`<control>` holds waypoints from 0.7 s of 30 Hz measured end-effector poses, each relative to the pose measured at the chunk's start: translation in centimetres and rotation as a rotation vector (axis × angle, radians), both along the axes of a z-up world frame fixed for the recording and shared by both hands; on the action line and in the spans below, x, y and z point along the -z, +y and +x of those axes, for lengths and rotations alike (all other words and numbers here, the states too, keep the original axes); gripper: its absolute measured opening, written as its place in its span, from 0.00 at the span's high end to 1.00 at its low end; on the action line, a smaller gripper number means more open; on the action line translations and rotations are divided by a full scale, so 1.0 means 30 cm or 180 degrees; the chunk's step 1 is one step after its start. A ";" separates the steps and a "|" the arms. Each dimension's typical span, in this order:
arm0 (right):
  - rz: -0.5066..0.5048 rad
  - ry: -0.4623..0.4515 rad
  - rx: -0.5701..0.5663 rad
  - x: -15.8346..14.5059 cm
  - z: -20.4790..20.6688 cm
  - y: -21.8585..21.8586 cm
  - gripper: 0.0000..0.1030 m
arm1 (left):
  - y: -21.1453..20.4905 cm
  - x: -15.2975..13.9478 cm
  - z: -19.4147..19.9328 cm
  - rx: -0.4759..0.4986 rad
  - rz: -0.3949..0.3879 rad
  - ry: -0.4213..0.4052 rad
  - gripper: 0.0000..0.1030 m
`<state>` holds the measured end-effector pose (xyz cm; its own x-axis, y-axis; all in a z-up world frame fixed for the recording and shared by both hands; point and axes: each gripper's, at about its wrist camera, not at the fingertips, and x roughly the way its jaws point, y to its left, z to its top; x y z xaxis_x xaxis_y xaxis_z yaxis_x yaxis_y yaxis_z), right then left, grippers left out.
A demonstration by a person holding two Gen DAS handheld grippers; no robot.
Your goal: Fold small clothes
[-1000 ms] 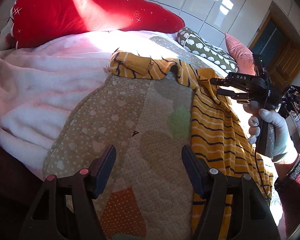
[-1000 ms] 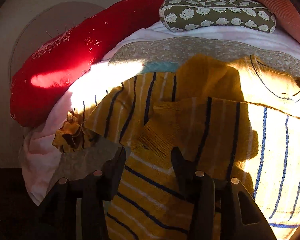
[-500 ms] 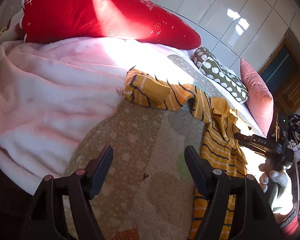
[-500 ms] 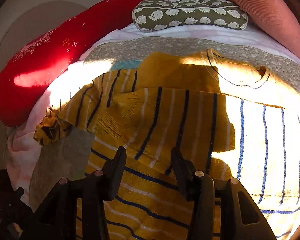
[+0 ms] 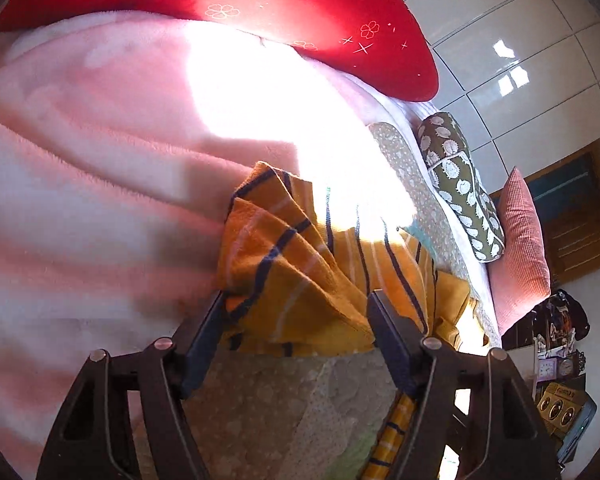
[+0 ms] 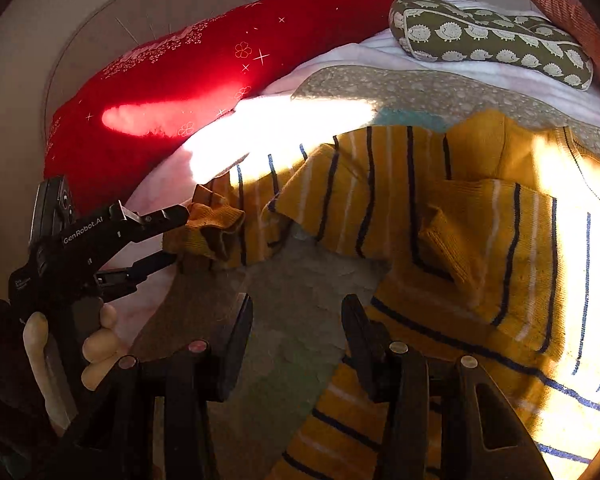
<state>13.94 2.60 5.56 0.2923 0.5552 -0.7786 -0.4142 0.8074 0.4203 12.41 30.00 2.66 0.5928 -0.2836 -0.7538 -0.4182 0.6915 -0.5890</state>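
A yellow sweater (image 6: pixel 440 208) with dark and white stripes lies partly folded on a patchwork quilt (image 6: pixel 300 280). Its sleeve (image 5: pixel 292 264) stretches left and ends in a bunched cuff (image 6: pixel 216 228). My left gripper (image 5: pixel 296 332) is at that cuff with its jaws closing. The bunched cloth fills the gap between the fingers, which still stand well apart. In the right wrist view the left gripper (image 6: pixel 170 236) comes in from the left, held by a hand. My right gripper (image 6: pixel 298 328) is open over bare quilt, with the sweater's hem beside its right finger.
A long red pillow (image 6: pixel 204 80) and a pink fleece blanket (image 5: pixel 80 200) lie behind the sleeve. Further right are a green hedgehog-print bolster (image 6: pixel 488 36) and a pink ribbed cushion (image 5: pixel 520 248). A cluttered shelf (image 5: pixel 556 360) stands past the bed's right edge.
My left gripper has swept across the quilt to the sleeve's end, and its jaws have narrowed around the cuff. The right gripper has slid left off the sweater onto bare quilt.
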 end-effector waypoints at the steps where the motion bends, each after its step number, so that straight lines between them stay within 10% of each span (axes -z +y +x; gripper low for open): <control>1: 0.0072 0.0036 0.0020 0.000 0.019 0.015 0.51 | 0.012 0.016 0.016 -0.0006 -0.0039 0.0095 0.75; 15: 0.0621 0.0794 -0.0110 0.121 0.176 0.328 0.53 | 0.059 0.023 -0.064 -0.0036 -0.0382 -0.0146 0.84; 18: 0.0973 0.1006 -0.0074 0.147 0.176 0.325 0.91 | 0.055 0.008 -0.080 -0.0062 -0.0363 -0.0166 0.85; 21: 0.1004 0.0805 -0.0045 0.082 0.141 0.273 0.91 | 0.012 -0.033 -0.099 0.0009 -0.0415 -0.0249 0.85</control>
<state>18.18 10.79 3.10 0.1038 0.7810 -0.6158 -0.2761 0.6175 0.7366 9.43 30.36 3.65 0.6473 -0.3779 -0.6620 -0.3656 0.6082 -0.7046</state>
